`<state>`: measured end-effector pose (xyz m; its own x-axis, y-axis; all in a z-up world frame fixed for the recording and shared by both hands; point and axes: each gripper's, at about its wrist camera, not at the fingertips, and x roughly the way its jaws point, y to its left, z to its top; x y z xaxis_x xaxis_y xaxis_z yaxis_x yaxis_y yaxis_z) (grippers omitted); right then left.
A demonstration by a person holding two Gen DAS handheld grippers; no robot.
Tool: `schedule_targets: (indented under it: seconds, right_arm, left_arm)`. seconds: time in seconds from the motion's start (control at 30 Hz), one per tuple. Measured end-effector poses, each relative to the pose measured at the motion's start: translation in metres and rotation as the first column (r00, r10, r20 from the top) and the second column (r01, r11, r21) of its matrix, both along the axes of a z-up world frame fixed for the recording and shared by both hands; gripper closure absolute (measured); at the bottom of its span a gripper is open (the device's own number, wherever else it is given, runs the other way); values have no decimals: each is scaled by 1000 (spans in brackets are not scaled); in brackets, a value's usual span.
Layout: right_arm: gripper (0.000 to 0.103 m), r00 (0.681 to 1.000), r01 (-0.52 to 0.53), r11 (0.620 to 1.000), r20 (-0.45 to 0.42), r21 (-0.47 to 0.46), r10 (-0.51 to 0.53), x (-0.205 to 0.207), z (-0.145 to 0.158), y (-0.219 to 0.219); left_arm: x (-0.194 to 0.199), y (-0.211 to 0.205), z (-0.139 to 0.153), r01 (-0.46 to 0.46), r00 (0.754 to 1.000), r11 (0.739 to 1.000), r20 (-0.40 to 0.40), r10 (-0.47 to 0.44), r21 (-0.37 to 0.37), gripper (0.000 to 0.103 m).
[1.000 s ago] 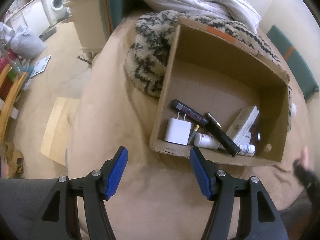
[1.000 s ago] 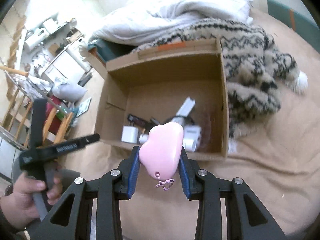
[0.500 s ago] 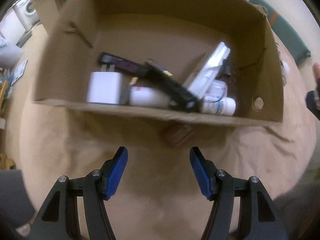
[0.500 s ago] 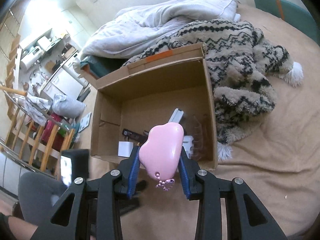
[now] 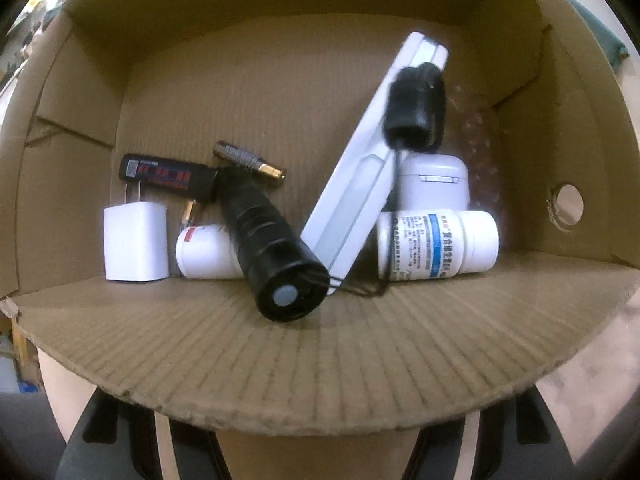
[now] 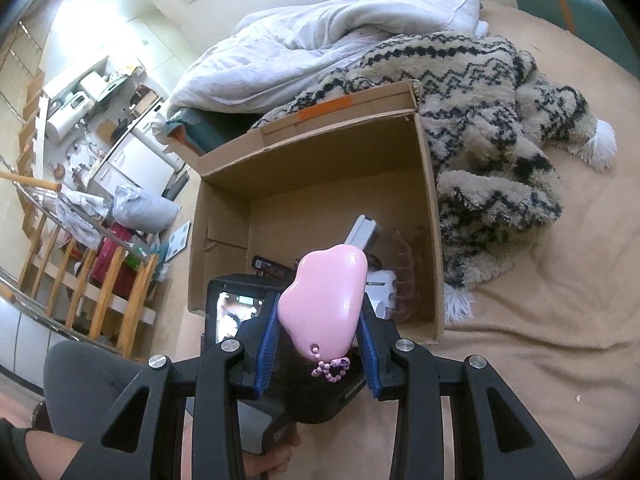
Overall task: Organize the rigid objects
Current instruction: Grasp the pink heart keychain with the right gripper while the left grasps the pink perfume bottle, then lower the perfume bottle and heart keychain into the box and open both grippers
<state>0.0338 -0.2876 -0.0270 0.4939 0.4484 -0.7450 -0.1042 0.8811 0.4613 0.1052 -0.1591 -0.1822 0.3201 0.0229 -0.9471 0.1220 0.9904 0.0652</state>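
Gripping pink case [image 6: 323, 295], R gripper [image 6: 318, 354], above box [image 6: 428, 216]

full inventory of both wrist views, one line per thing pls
cardboard box: 1, brown, open, on the bed
flashlight: 1, black, in box, centre front
charger plug: 1, white, box front left
pill bottles: 2, white, lying down, either side of the flat white case
flat white case: 1, propped diagonally
black-red stick: 1, behind the plug
earbud case: 1, white, behind the right bottle
knit blanket: 1, cream and black, right of box
duvet: 1, white, behind box
pink charm: 1, with bead chain, held above box's near edge
left gripper: fingers hidden under the box wall
right gripper: black, blue pads, closed on the charm
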Motion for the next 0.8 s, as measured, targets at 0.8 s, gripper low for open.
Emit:
schedule_targets:
  seconds: [0.8]
  right_arm:
    - [65,1000,24,997,-7,-67,-24,-1,0,2]
  left_arm:
    - [-81,95,96,-33,991,995,123,44,-90,81]
